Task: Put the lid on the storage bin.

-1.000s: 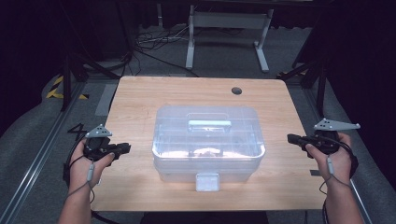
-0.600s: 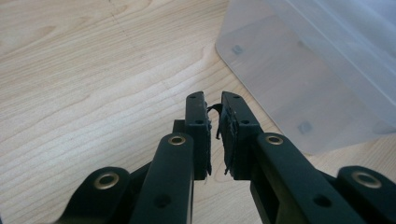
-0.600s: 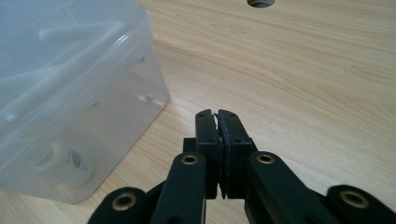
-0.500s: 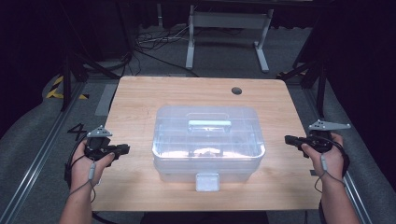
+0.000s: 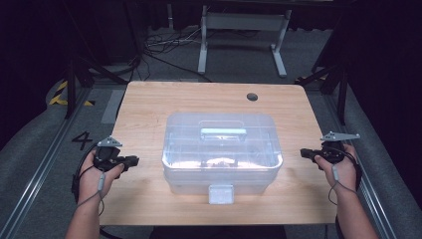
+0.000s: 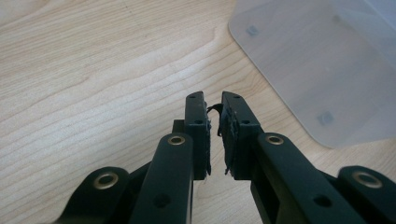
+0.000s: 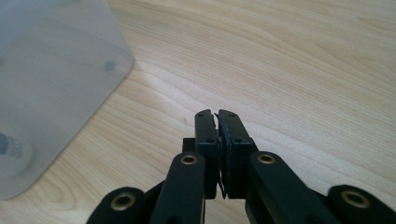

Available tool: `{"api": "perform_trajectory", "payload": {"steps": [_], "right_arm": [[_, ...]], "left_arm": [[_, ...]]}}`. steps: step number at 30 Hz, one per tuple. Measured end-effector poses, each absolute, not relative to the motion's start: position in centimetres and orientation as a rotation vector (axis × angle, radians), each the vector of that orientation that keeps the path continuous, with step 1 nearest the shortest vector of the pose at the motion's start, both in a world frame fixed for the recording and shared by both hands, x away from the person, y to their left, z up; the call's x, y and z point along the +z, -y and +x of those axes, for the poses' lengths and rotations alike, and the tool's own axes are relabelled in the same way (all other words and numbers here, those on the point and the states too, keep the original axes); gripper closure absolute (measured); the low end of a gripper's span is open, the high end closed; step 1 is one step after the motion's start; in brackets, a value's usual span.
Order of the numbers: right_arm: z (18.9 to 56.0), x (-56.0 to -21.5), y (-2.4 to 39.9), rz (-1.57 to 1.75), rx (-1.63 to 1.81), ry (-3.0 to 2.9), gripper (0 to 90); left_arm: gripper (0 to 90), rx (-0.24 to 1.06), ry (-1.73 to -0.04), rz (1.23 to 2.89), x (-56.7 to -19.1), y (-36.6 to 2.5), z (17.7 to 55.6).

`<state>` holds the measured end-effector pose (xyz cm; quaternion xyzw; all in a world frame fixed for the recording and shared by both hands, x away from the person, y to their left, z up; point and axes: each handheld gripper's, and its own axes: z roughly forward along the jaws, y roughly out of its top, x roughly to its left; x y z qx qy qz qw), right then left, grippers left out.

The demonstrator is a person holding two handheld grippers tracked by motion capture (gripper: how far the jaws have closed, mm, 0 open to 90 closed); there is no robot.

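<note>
A dark room with grey carpet, floor cables and a white metal table frame (image 5: 242, 30) at the back surrounds a light wooden table (image 5: 149, 107) with rounded corners and a small dark round grommet (image 5: 252, 96) near its far edge, toward the right. In the middle of the table, a little nearer the near edge, stands a clear plastic storage box (image 5: 221, 152) with a lid on it, a pale carry handle (image 5: 223, 132) lying across the lid and a whitish latch (image 5: 221, 194) at the middle of its near wall. Blurred contents show through the walls; what they are cannot be told.

The left gripper (image 5: 132, 160), black with a grey three-cornered plate on top, is held in the person's left hand (image 5: 97, 174) over the table's left edge, toward the near corner, pointing at the box and apart from it. In the left gripper view (image 6: 213, 109) its jaws stand almost together with a narrow gap and nothing between them; a rounded corner of the box lies beyond, at the upper right.

The right gripper (image 5: 304, 153), in the right hand (image 5: 341, 167), sits at the table's right edge, pointing inward at the box, also clear of it. In the right gripper view (image 7: 216, 115) its jaws are closed against each other, empty, above bare wood, with the box's corner at the upper left.
</note>
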<state>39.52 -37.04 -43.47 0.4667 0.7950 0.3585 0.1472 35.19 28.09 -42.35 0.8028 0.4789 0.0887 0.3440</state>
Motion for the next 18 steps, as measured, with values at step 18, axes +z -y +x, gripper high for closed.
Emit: {"api": "perform_trajectory", "payload": {"steps": [18], "right_arm": [[40.2, -46.2, 37.1, 1.366, 0.963, -2.33, 86.0]], "left_arm": [[80.7, 0.184, -1.261, 2.139, -43.6, -28.3, 35.8]]}}
